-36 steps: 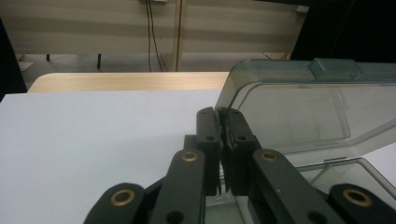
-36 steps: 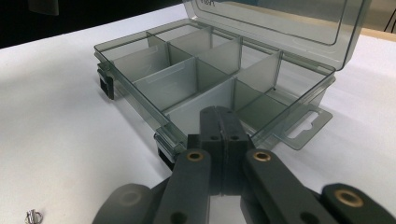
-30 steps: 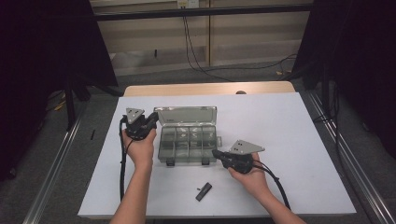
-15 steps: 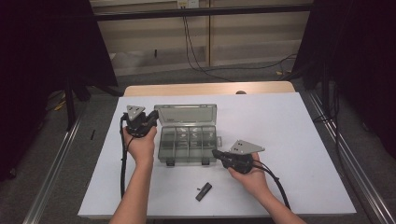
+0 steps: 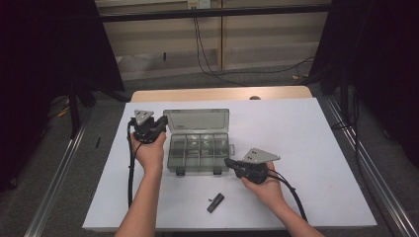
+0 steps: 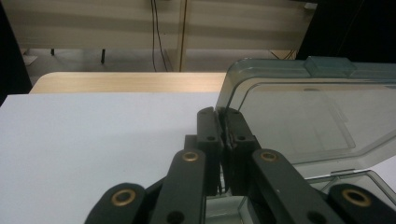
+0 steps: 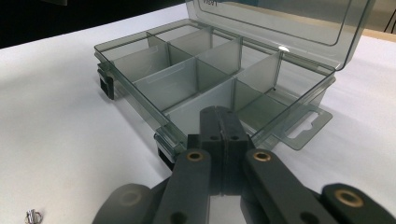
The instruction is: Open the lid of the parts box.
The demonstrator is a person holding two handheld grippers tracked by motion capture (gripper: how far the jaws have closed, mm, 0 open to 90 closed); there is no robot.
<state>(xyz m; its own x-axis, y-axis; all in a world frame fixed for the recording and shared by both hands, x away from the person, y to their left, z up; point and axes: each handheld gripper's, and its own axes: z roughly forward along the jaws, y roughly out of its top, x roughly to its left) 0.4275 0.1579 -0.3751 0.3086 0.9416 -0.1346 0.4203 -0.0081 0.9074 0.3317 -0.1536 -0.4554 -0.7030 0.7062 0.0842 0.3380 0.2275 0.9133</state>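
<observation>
Left claw (image 6: 223, 122) pinching open box lid (image 6: 299, 112) edge, right claw (image 7: 219, 122) against box (image 7: 196, 79) front corner

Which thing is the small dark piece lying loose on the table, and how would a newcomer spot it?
Start at the white table and find the open clear compartment box at its middle. Nearer the person than the box's front edge, between the two forearms, lies the small dark piece. It is the only loose item, short, black and stick-shaped.
</observation>
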